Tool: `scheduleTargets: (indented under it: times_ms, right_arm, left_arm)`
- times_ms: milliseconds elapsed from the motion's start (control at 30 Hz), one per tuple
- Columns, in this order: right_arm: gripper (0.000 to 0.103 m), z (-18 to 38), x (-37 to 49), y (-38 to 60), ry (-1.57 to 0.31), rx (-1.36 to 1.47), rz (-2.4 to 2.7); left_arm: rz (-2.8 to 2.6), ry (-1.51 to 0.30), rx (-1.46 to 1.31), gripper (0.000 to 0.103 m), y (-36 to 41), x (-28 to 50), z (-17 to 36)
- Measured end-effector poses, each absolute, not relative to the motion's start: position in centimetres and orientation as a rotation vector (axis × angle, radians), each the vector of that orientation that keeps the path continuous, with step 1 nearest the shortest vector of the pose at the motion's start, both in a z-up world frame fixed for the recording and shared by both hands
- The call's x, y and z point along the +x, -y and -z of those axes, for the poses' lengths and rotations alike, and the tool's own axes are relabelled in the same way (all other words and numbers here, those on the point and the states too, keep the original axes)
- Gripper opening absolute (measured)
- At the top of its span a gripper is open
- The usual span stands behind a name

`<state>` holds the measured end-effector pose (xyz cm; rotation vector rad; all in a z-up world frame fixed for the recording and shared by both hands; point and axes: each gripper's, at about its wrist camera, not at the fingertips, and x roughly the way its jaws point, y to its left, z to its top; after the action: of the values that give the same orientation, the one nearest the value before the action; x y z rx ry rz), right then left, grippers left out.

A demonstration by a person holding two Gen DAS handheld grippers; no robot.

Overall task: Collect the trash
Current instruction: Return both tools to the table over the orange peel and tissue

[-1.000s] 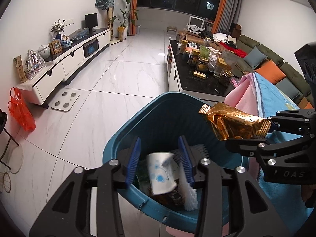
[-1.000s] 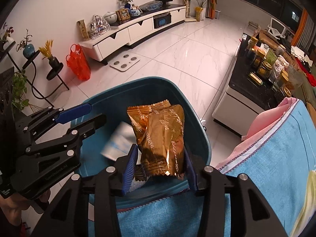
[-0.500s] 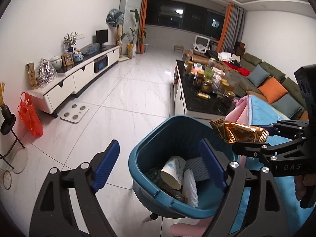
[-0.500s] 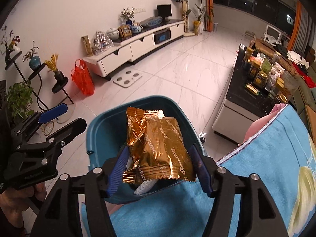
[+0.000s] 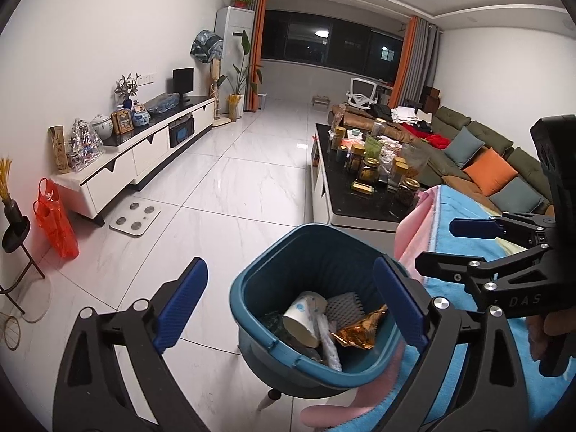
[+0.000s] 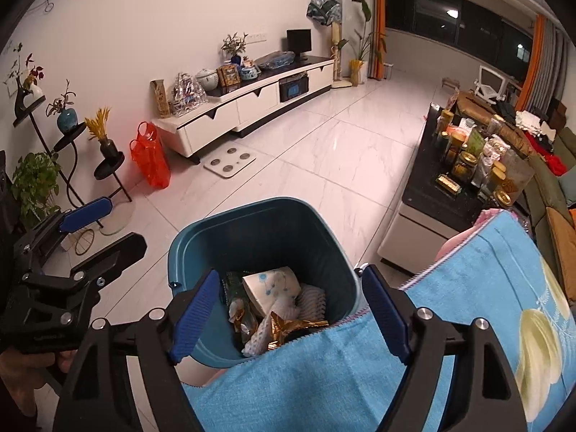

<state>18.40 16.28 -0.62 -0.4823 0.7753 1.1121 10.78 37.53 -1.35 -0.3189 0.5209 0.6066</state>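
A teal trash bin [image 5: 360, 248] [image 6: 201, 230] stands on the white floor beside a blue blanket. Inside it lie a gold snack wrapper [image 5: 360, 331] [image 6: 298, 325], a white paper cup [image 5: 304, 318] [image 6: 273, 284], white foam netting [image 5: 343, 304] and other scraps. My left gripper [image 5: 289, 304] hangs above the bin, its jaws opening wide with nothing held between them. My right gripper [image 6: 291, 311] is also above the bin with jaws opening and nothing gripped. Each gripper shows at the edge of the other's view, the right gripper [image 5: 450, 248] and the left gripper [image 6: 115, 226].
A blue and pink blanket [image 5: 464, 216] [image 6: 468, 306] lies against the bin's right side. A black coffee table [image 5: 345, 194] crowded with jars stands behind it, with a sofa [image 5: 478, 151] beyond. A white TV cabinet [image 5: 144, 151], an orange bag [image 5: 55, 223] and a floor scale [image 5: 135, 217] line the left wall.
The right gripper let go of the gold wrapper, which now lies in the bin. Both grippers opened wider and rose away from the bin.
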Motion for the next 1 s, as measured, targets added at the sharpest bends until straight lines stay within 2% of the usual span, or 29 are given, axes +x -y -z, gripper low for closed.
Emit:
scheduleTargets:
  times_ms: [133, 267, 400, 667, 1000]
  right_arm:
    - [0.081, 0.1, 17.9, -14.3, -0.739, -0.48, -1.09]
    - [0.087, -0.7, 17.6, -11.1, -0.688, -0.455, -1.051]
    - [0.096, -1.7, 17.6, -6.8, -0.638, -0.409, -0.995]
    - [0.096, -2.6, 16.9, 3.2, -0.576, -0.305, -0.848]
    - [0.096, -2.0, 13.4, 15.8, -0.502, -0.179, -0.652]
  left_arm:
    - [-0.569, -0.499, -0.307, 0.097, -35.3, 10.3, 0.4]
    - [-0.516, -0.465, -0.282, 0.097, -32.1, 10.0, -1.3]
    - [-0.474, -0.435, -0.254, 0.097, -28.9, 9.9, -3.0]
    - [-0.372, -0.393, -0.215, 0.097, -21.8, 10.0, -5.7]
    - [-0.236, -0.384, -0.137, 0.097, -12.0, 10.7, -5.7]
